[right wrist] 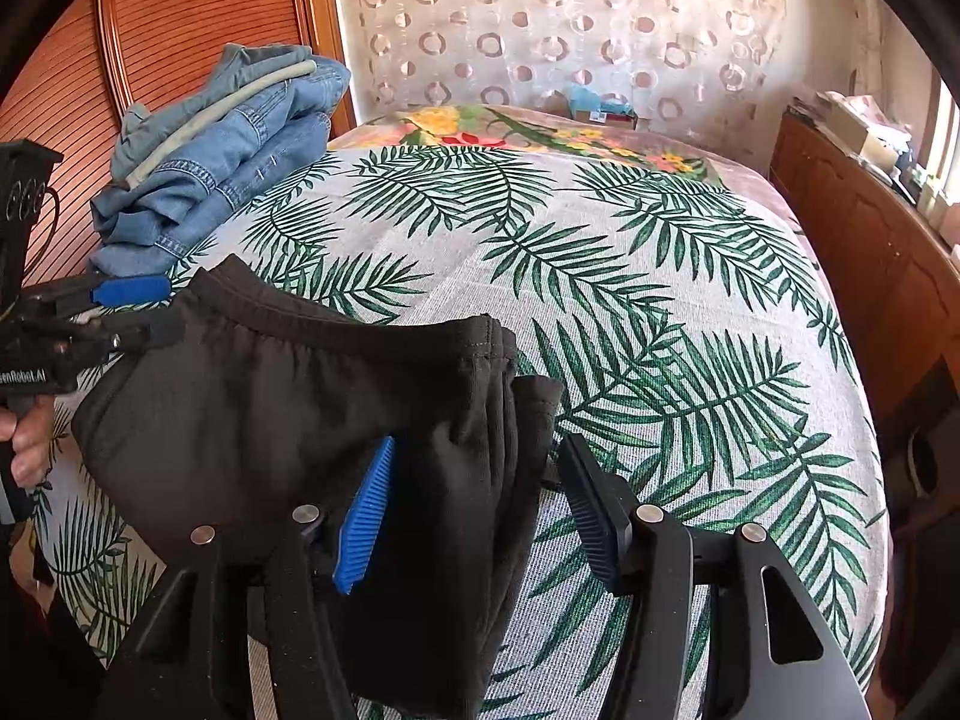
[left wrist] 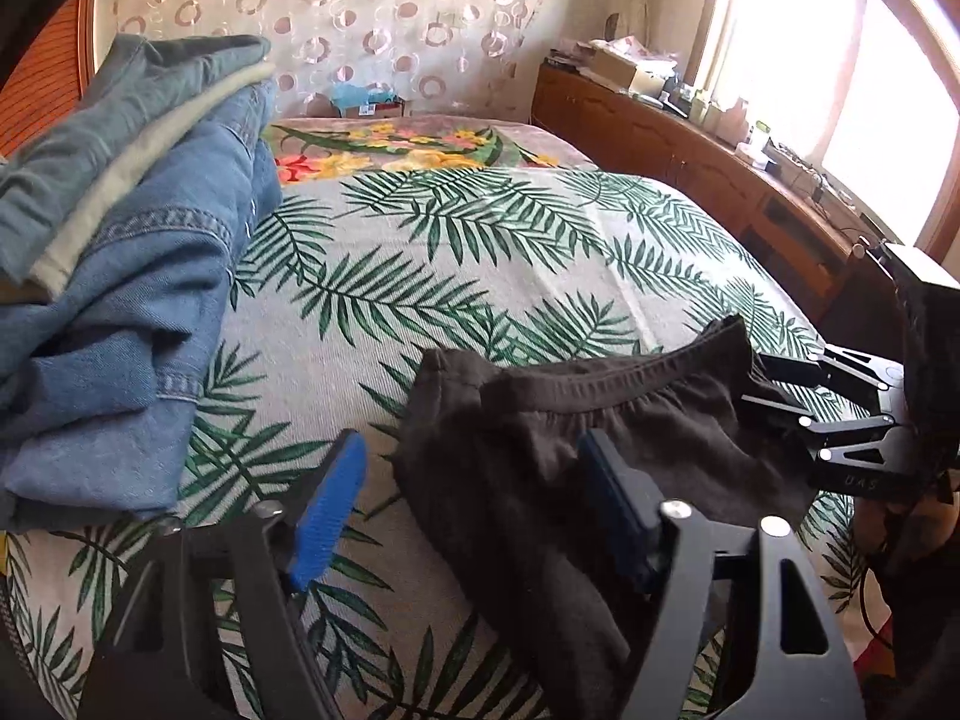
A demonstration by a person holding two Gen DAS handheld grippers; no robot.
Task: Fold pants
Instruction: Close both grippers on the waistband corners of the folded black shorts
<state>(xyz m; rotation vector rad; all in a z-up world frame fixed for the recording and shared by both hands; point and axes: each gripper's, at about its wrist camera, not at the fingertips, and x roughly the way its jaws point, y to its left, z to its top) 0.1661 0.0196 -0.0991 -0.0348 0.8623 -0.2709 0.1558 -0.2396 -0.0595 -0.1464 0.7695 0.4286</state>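
Dark folded pants (left wrist: pixel 540 432) (right wrist: pixel 270 396) lie on the palm-leaf bedspread (left wrist: pixel 480 240) (right wrist: pixel 660 252), elastic waistband along the far edge. My left gripper (left wrist: pixel 471 504) (right wrist: pixel 150 309) stands open at the pants' left end. Its right pad (left wrist: pixel 612 504) rests over the cloth, and its left pad (left wrist: pixel 330 504) is clear of it over the bedspread. My right gripper (right wrist: pixel 480 516) (left wrist: pixel 774 390) is open at the right end. The folded edge sits between its pads, and a strip of bedspread shows before the right pad (right wrist: pixel 594 516).
A stack of folded jeans (left wrist: pixel 120 300) (right wrist: pixel 228 150) sits at the far left by the wooden headboard (right wrist: pixel 180 30). A cluttered wooden cabinet (left wrist: pixel 690 144) (right wrist: pixel 852 240) runs along the bed's right side under a window (left wrist: pixel 810 60). A hand (right wrist: pixel 24 432) holds the left gripper.
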